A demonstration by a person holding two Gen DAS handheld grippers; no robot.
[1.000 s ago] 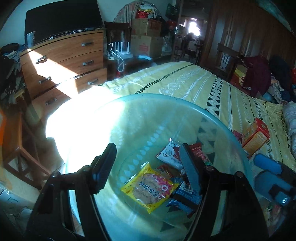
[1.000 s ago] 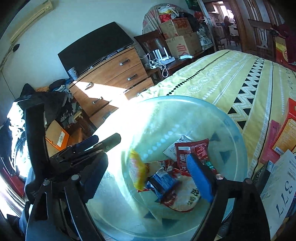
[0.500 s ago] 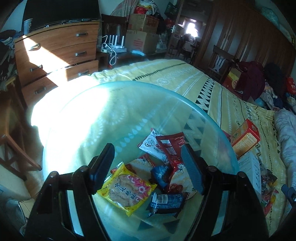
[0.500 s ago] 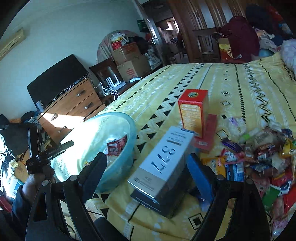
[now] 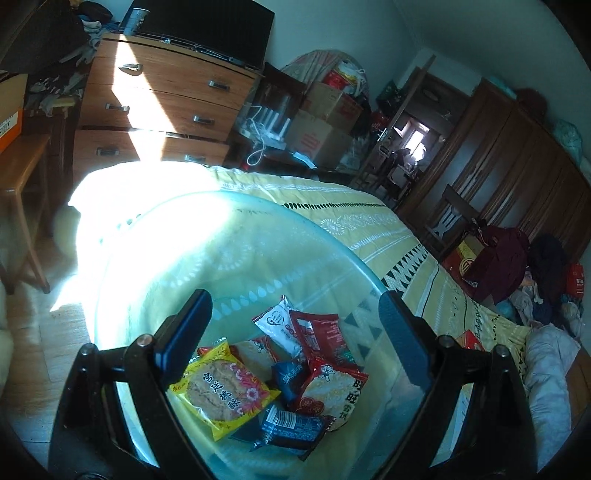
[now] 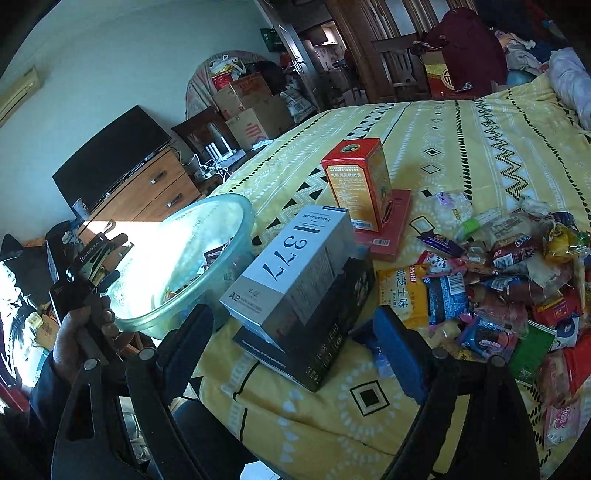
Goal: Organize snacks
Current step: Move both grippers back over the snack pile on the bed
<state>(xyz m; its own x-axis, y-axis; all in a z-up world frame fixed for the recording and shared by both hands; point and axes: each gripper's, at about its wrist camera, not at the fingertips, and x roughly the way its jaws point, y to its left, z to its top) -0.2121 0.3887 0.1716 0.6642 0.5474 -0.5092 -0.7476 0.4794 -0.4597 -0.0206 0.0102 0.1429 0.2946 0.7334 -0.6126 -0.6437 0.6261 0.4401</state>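
A few snack packets (image 5: 280, 384) lie in the bowl (image 5: 332, 236); most snacks (image 6: 509, 280) remain piled on the bed (image 6: 461, 140). The left gripper (image 5: 295, 350) is opening, empty; the right gripper (image 6: 295, 343) gapes wide, empty.

A cluttered bedroom surrounds you.

Your bed (image 6: 461, 140) wears a yellow cover with black zigzags. Beyond its foot, a wooden dresser (image 5: 159, 103) catches a bright patch of sun, with a black television (image 5: 207, 29) on top. Beside it, cardboard boxes (image 5: 325, 122) are stacked against the wall. A dark wooden wardrobe (image 5: 517, 177) lines the far side, and a maroon bag (image 5: 495, 262) sits on the floor before it, near a heap of clothes (image 5: 546, 295).
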